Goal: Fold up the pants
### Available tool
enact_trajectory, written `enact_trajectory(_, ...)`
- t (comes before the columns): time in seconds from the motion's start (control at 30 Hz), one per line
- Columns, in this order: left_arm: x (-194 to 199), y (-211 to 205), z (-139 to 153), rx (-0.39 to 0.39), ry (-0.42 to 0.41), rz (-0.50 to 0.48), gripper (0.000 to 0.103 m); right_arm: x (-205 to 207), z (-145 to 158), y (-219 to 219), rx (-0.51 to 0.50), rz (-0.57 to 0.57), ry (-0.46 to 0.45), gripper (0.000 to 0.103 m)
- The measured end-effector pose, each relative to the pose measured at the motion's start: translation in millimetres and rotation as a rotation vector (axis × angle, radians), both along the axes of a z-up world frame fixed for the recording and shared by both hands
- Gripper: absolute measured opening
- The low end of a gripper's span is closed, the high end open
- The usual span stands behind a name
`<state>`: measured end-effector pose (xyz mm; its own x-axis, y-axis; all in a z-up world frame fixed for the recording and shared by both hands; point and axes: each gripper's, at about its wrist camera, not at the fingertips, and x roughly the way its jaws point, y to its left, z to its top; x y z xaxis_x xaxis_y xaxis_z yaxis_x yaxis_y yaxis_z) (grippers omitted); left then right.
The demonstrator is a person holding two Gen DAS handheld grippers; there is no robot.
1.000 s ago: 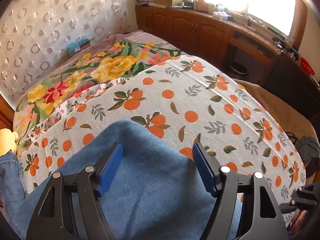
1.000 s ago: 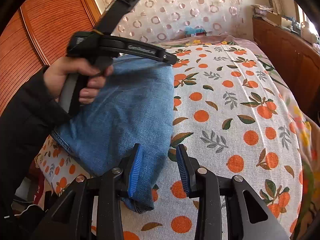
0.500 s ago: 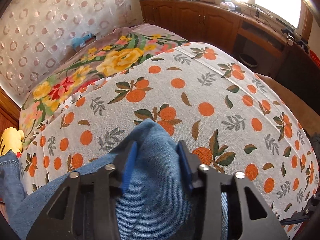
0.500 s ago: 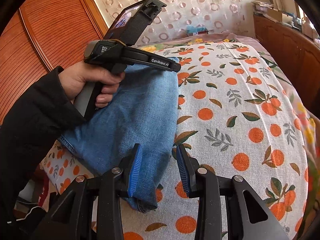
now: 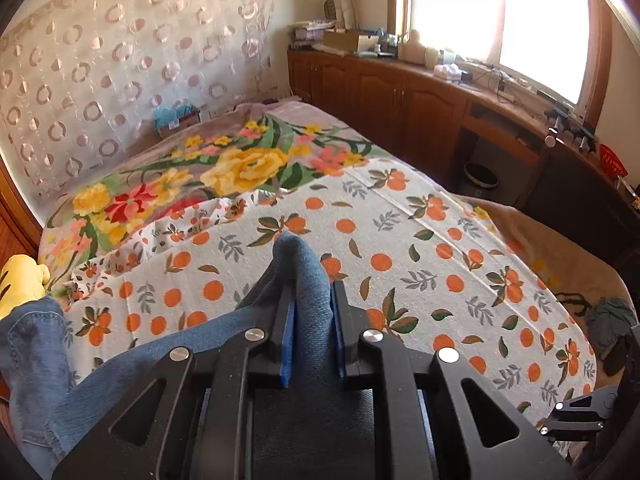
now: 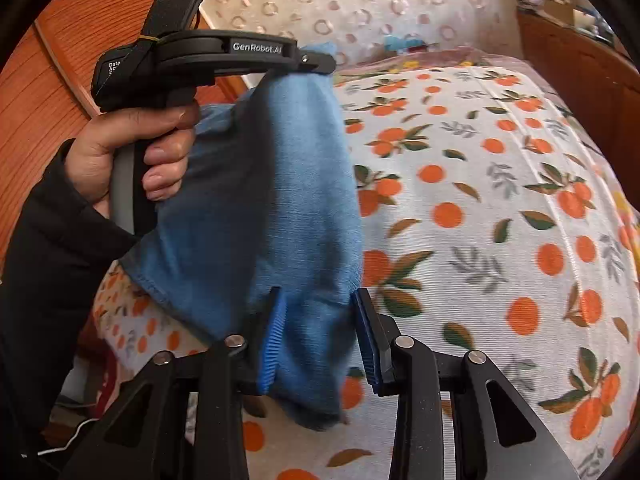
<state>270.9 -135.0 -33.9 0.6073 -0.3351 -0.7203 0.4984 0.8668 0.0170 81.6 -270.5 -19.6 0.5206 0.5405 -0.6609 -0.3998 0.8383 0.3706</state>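
Blue denim pants (image 6: pixel 260 200) lie at the near edge of the bed. The jaws of my left gripper (image 5: pixel 312 292) are closing, and their blue pads pinch a raised fold of the pants (image 5: pixel 304 264). In the right wrist view the left gripper (image 6: pixel 320 64) sits in a person's hand (image 6: pixel 120 148) and holds that fold up in a peak. My right gripper (image 6: pixel 318 300) is lower down at the pants' near corner. Its jaws are closing too, with bunched denim filling the gap and touching both pads. The corner's tip hangs below the pads.
An orange-print sheet (image 5: pixel 420 272) covers the bed, with a floral blanket (image 5: pixel 240 164) behind it. Wooden cabinets (image 5: pixel 400 108) run along the right under a window. A yellow toy (image 5: pixel 16 280) lies at the left edge, and dark clothes (image 5: pixel 612 320) at the right.
My left gripper went from wide open over flat denim to pinching a fold and lifting it. The denim now bunches between the right gripper's pads.
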Motion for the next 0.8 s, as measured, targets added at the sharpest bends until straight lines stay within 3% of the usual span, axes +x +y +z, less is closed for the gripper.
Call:
enact_trajectory(0.07, -5.9, 8.6, 7.9, -0.011, -0.018, 0.007, 0.016, -3.2, 6.2, 3.5, -0.009, 0.007, -0.024, 0.020)
enact_trajectory(0.13, -11.4, 21.2, 16.3, -0.031, -0.034, 0.021, 0.016, -8.7, 16.7, 10.3, -0.011, 0.020, -0.062, 0.017)
enact_trajectory(0.5, -42.0, 124.6, 46.2, -0.088, -0.072, 0.187, 0.016, -36.2, 70.6, 99.0, 0.029, 0.215, -0.212, 0.014)
enact_trajectory(0.8, -61.8, 199.1, 27.4, -0.065, -0.052, 0.301, 0.016, -29.2, 53.8, 195.5, 0.043, 0.348, -0.178, 0.014)
